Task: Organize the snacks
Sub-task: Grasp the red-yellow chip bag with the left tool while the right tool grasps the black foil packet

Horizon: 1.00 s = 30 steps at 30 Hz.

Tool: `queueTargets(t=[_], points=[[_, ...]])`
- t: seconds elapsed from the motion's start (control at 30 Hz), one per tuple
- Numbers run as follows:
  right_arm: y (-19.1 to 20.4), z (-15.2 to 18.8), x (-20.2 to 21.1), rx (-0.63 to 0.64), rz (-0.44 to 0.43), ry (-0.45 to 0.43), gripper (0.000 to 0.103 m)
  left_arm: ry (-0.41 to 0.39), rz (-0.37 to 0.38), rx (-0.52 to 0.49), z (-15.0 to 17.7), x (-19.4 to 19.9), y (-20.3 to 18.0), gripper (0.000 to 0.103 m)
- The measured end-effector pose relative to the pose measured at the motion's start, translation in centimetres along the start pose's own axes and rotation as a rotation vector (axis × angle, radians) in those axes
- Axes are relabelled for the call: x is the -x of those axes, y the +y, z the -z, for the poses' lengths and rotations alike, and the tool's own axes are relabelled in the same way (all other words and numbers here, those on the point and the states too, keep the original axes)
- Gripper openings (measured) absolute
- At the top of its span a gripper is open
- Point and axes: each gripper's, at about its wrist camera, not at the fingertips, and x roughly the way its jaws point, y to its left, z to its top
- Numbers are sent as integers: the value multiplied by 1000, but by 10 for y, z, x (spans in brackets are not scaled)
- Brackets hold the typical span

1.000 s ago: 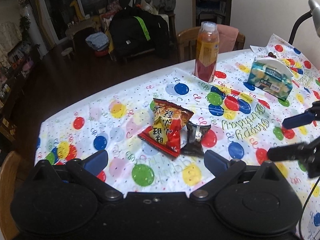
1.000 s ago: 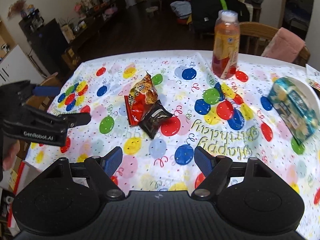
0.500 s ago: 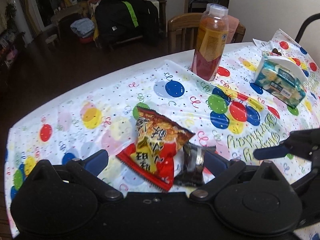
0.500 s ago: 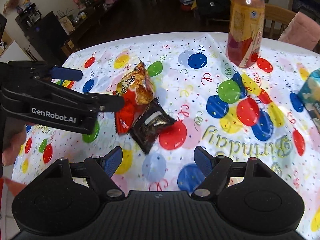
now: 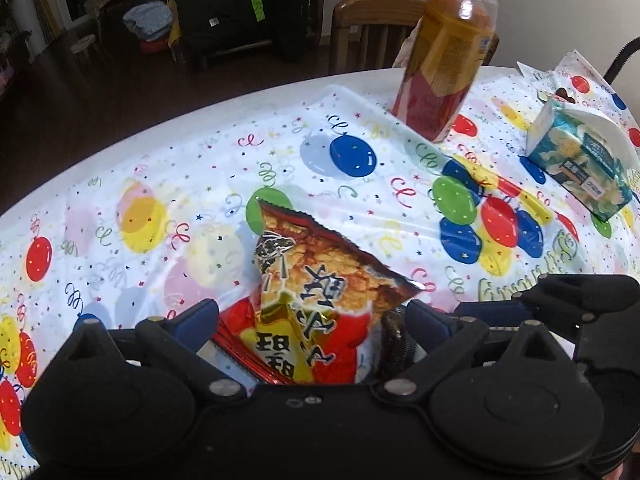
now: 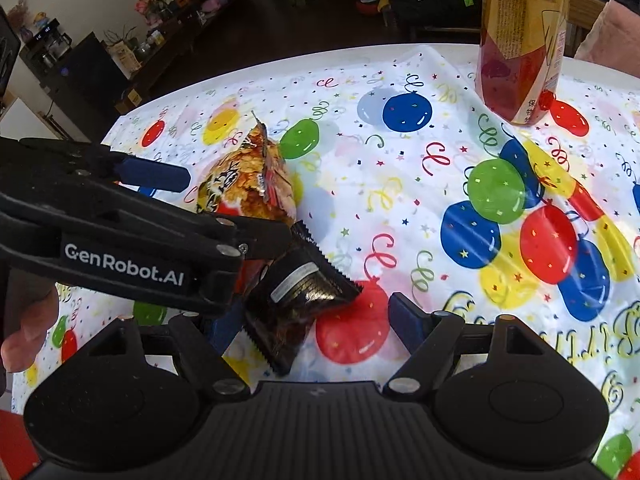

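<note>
A red and yellow snack bag (image 5: 316, 300) lies on the balloon-print tablecloth (image 5: 160, 184), and a small dark packet (image 5: 394, 332) lies against its right side. My left gripper (image 5: 312, 320) is open and low over the cloth, with the snack bag between its fingers. In the right wrist view the dark packet (image 6: 300, 296) sits between the fingers of my open right gripper (image 6: 316, 324). There the left gripper (image 6: 236, 210) reaches in from the left, straddling the snack bag (image 6: 248, 184). The near ends of both packs are hidden by the gripper bodies.
An orange drink bottle (image 5: 444, 60) stands at the far side of the table, with a wooden chair (image 5: 360, 32) behind it. A tissue pack (image 5: 580, 160) lies at the right. A person's hand (image 6: 24, 332) holds the left gripper. The table edge (image 5: 120, 128) curves along the left.
Both grippers moved forward and down onto the two packs. The snack bag now sits between the left fingers, the dark packet between the right fingers. Neither pack has moved.
</note>
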Motion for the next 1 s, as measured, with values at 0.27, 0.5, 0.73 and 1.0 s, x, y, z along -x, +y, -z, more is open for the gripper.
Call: queueTargets(t=[0.27,0.5,0.73,1.0], points=[[2,-3,-6,-9,-20,-27,78,15,65,73,-1,-14,12,78],[3,-1,-5,-2,-12,-31,61,5,55,86,2,-9,13,68],[11,2,5,26,9,-39,45,4,44,107,7,-1,12,56],[16,10,30,35,10,-56,45,-17,71,110,17,24,3,56]])
